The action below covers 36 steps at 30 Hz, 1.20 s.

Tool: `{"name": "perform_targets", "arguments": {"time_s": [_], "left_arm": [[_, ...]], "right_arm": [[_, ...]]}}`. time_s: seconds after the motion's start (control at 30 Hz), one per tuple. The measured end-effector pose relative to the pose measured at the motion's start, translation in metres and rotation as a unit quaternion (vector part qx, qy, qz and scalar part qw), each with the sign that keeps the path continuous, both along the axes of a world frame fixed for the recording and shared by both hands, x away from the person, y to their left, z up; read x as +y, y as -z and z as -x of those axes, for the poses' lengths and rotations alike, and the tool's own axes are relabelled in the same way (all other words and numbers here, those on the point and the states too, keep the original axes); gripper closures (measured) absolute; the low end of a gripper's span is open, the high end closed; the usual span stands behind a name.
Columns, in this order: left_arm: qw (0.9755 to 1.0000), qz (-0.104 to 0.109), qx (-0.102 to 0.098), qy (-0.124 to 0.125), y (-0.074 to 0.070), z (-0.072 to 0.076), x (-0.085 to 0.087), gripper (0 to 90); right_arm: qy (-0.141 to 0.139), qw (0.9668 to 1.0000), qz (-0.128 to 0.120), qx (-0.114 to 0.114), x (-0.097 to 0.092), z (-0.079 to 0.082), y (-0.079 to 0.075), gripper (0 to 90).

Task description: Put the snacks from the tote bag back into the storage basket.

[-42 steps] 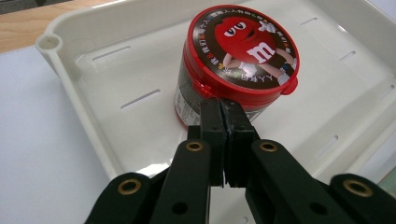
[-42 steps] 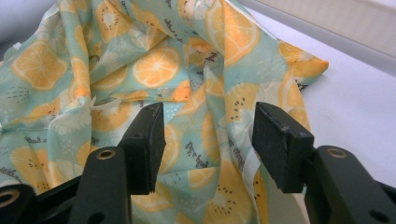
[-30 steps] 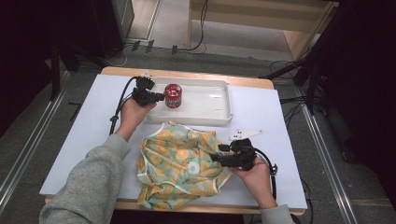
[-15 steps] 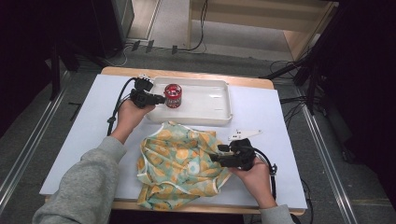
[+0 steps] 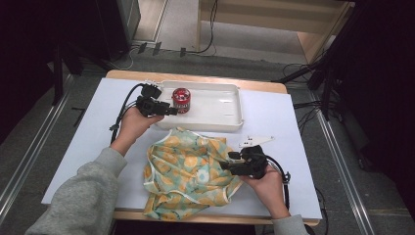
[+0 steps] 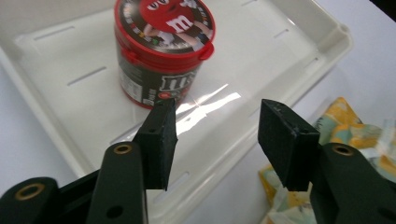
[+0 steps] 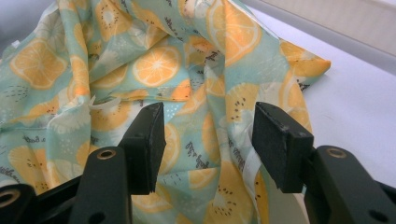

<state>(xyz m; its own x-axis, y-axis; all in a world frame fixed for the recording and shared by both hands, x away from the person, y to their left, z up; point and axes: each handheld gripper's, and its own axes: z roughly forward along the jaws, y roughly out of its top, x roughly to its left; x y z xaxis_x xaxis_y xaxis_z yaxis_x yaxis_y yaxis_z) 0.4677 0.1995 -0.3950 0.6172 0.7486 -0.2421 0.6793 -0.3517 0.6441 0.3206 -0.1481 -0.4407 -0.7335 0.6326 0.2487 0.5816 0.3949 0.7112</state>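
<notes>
Where the table's near edge meets the person's forearms, a crumpled cloth printed with orange slices on pale green lies in a loose heap, its longer extent running from the near edge toward the tray, one corner hanging slightly over the table's near edge. At the cloth's right margin, the right gripper points leftward into the fabric; the right gripper view shows its jaws spread, with folds of the cloth lying between and beyond them and nothing pinched. A grey three-cornered plate sits on the white tabletop just beyond this gripper. Farther off, a shallow white tray lies with its long axis across the table, its near rim just beside the cloth's far edge. Its sole content is a small red-lidded candy tub, standing upright in the left end of the tray. The left gripper is held over the tray's left near corner, pointing rightward at the tub; in the left gripper view its jaws stand apart, the tub lying just beyond the left jaw tip, untouched. The tray's right portion is bare.
</notes>
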Motion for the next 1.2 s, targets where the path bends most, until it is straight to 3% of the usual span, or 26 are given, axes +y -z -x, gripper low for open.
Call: {"name": "perform_targets", "arguments": {"time_s": [0.67, 0.83, 1.2], "left_arm": [[0.9989, 0.001, 0.002, 0.046, -0.003, 0.029, -0.012, 38.7], [0.9983, -0.012, -0.005, 0.057, -0.003, 0.04, -0.014, 38.0], [0.9979, 0.003, -0.006, 0.065, -0.005, 0.062, -0.011, 37.6]], "right_arm": [[-0.001, 1.0, 0.0, 0.0, 0.0, 0.0, 0.0, 45.5], [0.0, 1.0, 0.0, 0.0, 0.001, 0.001, 0.0, 45.5], [0.002, 1.0, -0.004, 0.002, 0.001, 0.002, -0.001, 45.1]]}}
